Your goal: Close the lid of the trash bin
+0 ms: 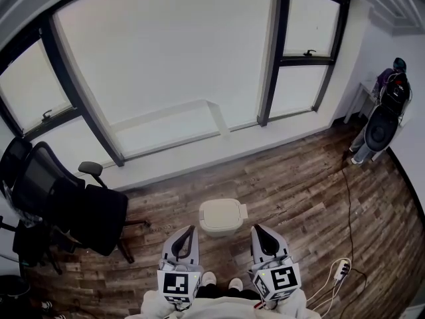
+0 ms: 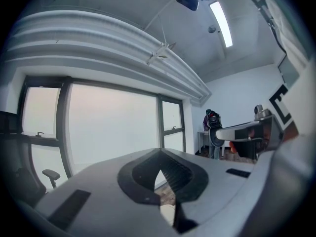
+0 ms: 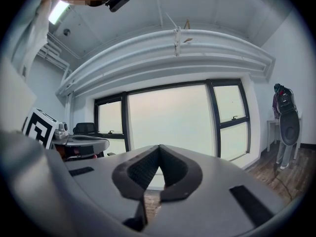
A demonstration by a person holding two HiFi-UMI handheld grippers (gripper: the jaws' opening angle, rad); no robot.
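- The squat white plastic trash bin (image 1: 222, 216), lid (image 1: 222, 211) down, is sitting between both grippers' tips.
- The left gripper (image 1: 190, 230) and right gripper (image 1: 255, 228) are hovering with jaws pressed together, empty.

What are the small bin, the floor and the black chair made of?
The bin looks like plastic: smooth, cream-white, rounded moulded edges, no visible grain. The floor looks like wood planks or wood-look laminate: brown grained strips with visible joints; I cannot tell which. The chair seems matt black fabric or mesh on a dark frame, though it is too small to be sure.
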